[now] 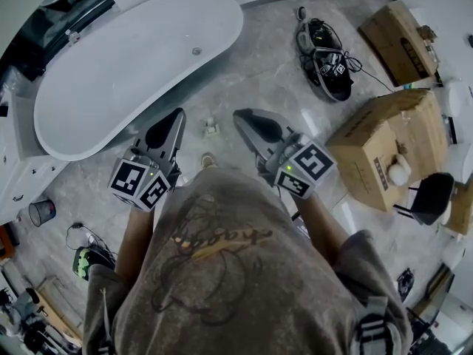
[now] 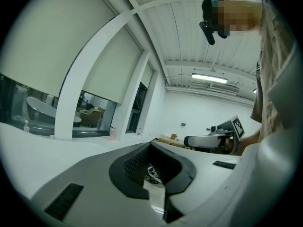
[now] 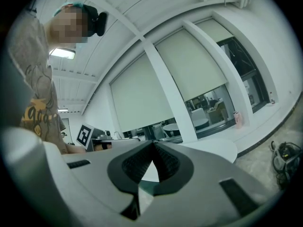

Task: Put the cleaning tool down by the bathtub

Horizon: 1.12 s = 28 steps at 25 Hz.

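The white oval bathtub fills the upper left of the head view. On the grey floor just beside it lies a small pale object, too small to tell whether it is the cleaning tool. My left gripper is held up level in front of me, shut and holding nothing. My right gripper hangs beside it, also shut and holding nothing. In the left gripper view the closed jaw tips point at a windowed wall, and the right gripper shows beyond. The right gripper view shows its closed tips and the tub's rim.
Two cardboard boxes stand at the right, with a black chair beside the nearer one. Black gear with cables lies on the floor at the top. A white cabinet and a small bin are at the left.
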Available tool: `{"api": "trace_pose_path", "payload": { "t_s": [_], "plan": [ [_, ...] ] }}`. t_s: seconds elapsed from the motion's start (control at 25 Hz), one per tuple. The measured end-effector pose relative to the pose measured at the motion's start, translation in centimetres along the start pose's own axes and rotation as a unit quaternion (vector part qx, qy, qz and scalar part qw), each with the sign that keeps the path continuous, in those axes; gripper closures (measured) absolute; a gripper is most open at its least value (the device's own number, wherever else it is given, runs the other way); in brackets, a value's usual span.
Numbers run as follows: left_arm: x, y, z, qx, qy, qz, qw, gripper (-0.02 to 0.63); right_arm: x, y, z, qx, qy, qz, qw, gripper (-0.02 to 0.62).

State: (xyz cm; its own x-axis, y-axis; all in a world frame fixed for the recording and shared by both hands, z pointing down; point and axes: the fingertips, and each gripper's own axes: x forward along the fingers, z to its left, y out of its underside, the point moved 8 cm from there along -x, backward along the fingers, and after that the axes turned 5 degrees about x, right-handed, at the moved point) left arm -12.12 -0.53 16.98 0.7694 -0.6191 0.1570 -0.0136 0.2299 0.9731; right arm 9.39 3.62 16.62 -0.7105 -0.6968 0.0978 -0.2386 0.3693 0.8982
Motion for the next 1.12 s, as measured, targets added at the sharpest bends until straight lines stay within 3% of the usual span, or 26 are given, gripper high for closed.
{"api": "trace_pose_path", "payload": {
  "t_s": [0.48,0.72,1.12],
  "plan": [
    [-0.7,0.6,0.1,-0.004,-0.020,0.011,0.9997,0.604,0.1,0.2,0.2,-0.014,-0.009,0.011,1.000,0.598],
    [-1.1,0.6,-0.6,-0.047,0.003,0.014,0.9988,0.604,-0.4,0.3,-0.1,-0.013,-0.007,0.019,1.000,0.598],
    [-1.3,1.5,-1.1,-0.015,-0.027,0.027,0.9992,0.604,-0.7,1.2,-0.4,-0.014,-0.014,0.019,1.000,0.598]
  ]
}}
